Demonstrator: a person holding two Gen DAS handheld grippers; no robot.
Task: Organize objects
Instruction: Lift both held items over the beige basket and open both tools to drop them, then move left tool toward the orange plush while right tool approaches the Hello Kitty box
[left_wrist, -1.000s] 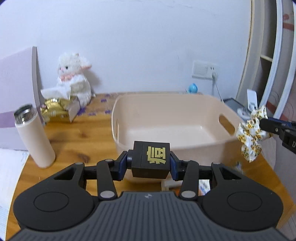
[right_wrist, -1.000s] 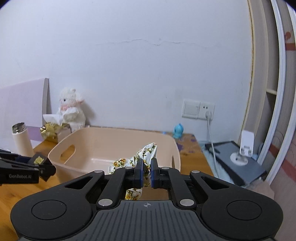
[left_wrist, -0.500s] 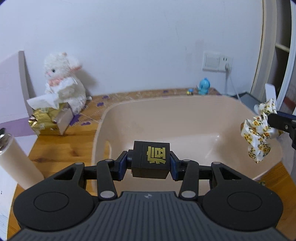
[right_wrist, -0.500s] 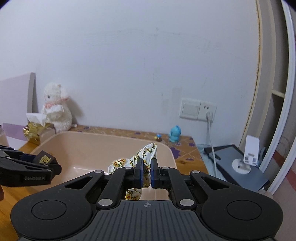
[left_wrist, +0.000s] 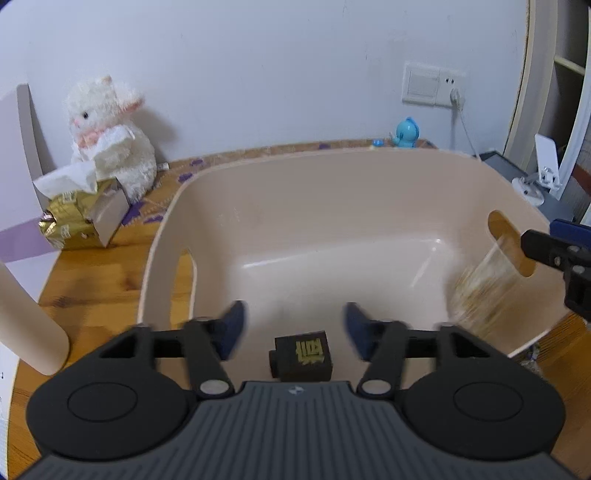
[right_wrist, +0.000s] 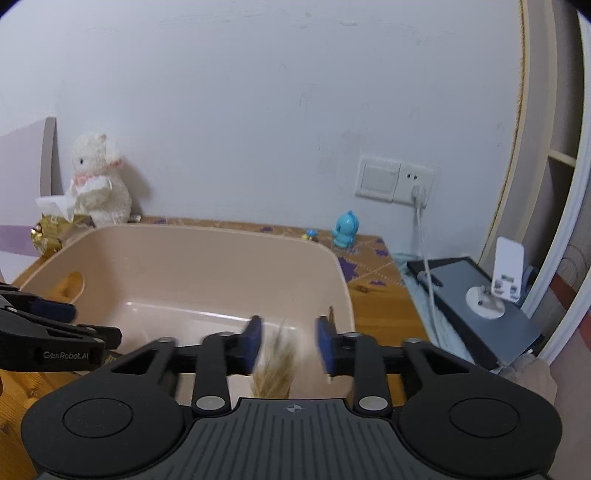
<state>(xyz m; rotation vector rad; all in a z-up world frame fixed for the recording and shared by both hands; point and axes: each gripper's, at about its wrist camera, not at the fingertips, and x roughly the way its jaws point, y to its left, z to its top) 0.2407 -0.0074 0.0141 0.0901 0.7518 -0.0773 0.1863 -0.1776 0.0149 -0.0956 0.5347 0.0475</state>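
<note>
A beige plastic basin (left_wrist: 332, 184) with cut-out handles stands on the wooden table. My left gripper (left_wrist: 291, 328) is open above its near side, and the black cube with a gold character (left_wrist: 303, 356) is free below the fingers, inside the basin. My right gripper (right_wrist: 290, 343) is open over the basin's (right_wrist: 207, 258) right end. The floral scrunchie (right_wrist: 275, 369) is a falling blur between and below its fingers; the left wrist view shows that scrunchie (left_wrist: 484, 291) as a streak by the right handle, under the right gripper (left_wrist: 554, 254).
A white plush lamb (left_wrist: 110, 144) and a gold tissue box (left_wrist: 79, 221) sit at the back left. A cream bottle (left_wrist: 26, 317) stands left of the basin. A blue figurine (right_wrist: 345, 229), wall socket with cable (right_wrist: 417, 192), phone stand (right_wrist: 504, 273) and dark tablet (right_wrist: 476, 295) lie right.
Both grippers moved forward over the basin and opened. The black cube left the left fingers and dropped; the scrunchie left the right fingers and is falling.
</note>
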